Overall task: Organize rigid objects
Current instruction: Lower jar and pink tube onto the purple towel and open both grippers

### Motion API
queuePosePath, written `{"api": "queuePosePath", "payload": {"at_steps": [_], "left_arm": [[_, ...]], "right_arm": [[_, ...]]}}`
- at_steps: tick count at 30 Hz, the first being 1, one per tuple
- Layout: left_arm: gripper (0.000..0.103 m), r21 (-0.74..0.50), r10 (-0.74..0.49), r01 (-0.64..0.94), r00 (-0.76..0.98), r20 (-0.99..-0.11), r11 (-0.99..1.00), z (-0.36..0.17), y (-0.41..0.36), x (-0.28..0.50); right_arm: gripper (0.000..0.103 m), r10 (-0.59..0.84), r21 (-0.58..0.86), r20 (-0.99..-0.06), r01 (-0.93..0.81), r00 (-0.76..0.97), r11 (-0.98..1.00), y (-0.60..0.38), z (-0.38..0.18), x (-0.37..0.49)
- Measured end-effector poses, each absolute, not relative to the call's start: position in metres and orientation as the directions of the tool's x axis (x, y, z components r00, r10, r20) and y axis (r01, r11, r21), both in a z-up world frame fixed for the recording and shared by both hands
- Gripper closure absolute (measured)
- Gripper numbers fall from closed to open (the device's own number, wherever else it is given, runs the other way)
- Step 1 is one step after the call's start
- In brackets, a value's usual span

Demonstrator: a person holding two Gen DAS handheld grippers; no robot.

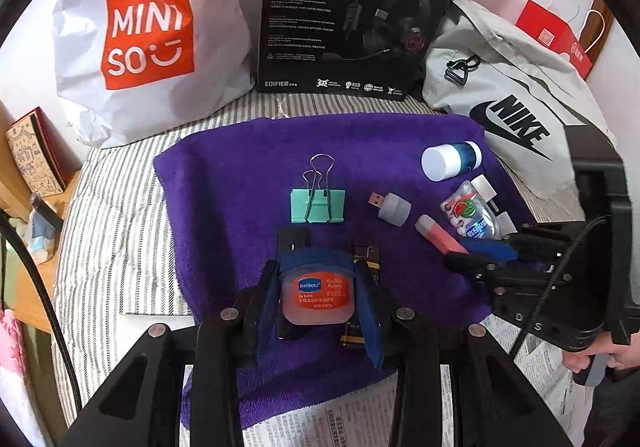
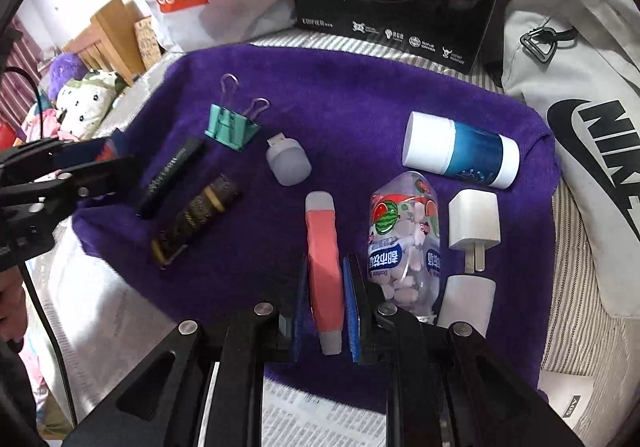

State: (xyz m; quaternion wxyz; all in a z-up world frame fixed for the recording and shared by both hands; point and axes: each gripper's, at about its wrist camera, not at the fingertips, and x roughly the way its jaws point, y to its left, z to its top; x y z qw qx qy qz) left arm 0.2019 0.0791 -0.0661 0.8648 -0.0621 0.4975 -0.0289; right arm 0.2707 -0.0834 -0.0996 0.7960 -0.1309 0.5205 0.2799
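On the purple towel (image 2: pixel 360 95), far left: left gripper (image 1: pixel 318 287) clamped around a lip balm jar (image 1: pixel 318 297), apparently lifted above two dark sticks (image 2: pixel 192 199). Right of the green binder clip (image 2: pixel 232 127): right gripper (image 2: pixel 326 303) closed on a pink tube (image 2: pixel 324 267) lying beside the candy bottle (image 2: pixel 404 239).

Black left claw (image 1: pixel 318 287) — blue finger pads (image 1: pixel 370 331), silver screws, black cable

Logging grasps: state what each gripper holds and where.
Left gripper: the lip balm jar, clamped across its sides. Right gripper: the pink tube, pinched on its long sides near its closer end.
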Motion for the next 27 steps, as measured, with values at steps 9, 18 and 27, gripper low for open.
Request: {"api": "queuePosePath", "payload": {"at_steps": [9, 18, 27], "left_arm": [[0.068, -0.14, -0.129, 0.016, 0.495, -0.859, 0.99, -0.069, 0.071, 0.21], [0.068, -0.15, -0.157, 0.052, 0.483, -0.862, 0.987, -0.076, 0.052, 0.216], [0.068, -0.143, -0.189, 0.135, 0.444, -0.876, 0.98, -0.088, 0.01, 0.232]], "right_arm": [[0.085, 0.323, 0.086, -0.896, -0.594, 0.306, 0.8, -0.083, -0.104, 0.272], [0.07, 0.362, 0.129, -0.894, -0.624, 0.264, 0.771, -0.091, -0.099, 0.264], [0.07, 0.38, 0.147, -0.874, -0.583, 0.302, 0.799, -0.129, -0.077, 0.246]]}}
